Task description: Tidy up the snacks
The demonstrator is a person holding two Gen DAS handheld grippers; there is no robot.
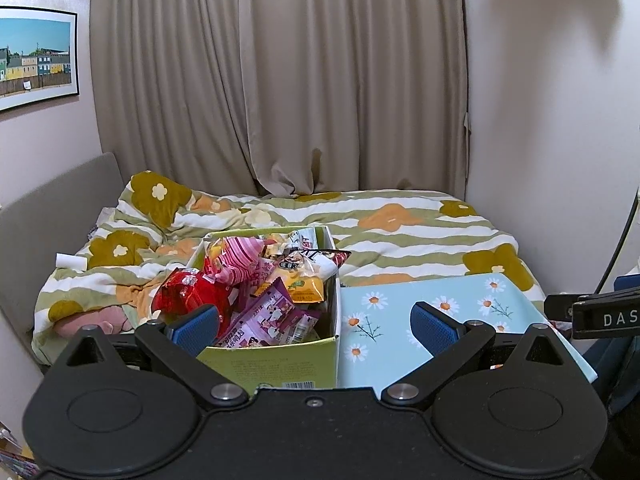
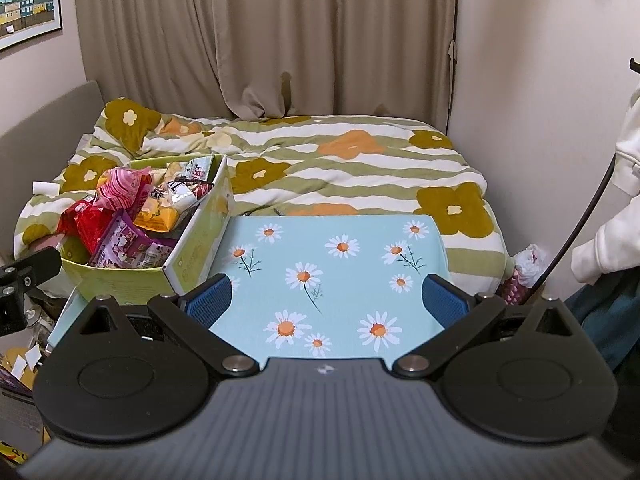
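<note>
A green cardboard box (image 1: pixel 272 360) stands on the left of a light blue daisy-print table (image 1: pixel 400 312). It is heaped with snack packets: a red bag (image 1: pixel 180 292), a pink striped bag (image 1: pixel 240 256), an orange packet (image 1: pixel 306 286) and purple packets (image 1: pixel 272 312). My left gripper (image 1: pixel 316 322) is open and empty, just in front of the box. The box (image 2: pixel 136 276) also shows at the left of the right wrist view. My right gripper (image 2: pixel 326 300) is open and empty above the table (image 2: pixel 320 256).
Behind the table lies a bed with a flowered green-striped duvet (image 1: pixel 400 228), beige curtains (image 1: pixel 280 80) behind it. A white sleeve (image 2: pixel 616 220) and a black cable (image 2: pixel 580 220) are at the right. Clutter lies on the floor at the lower left (image 2: pixel 24 360).
</note>
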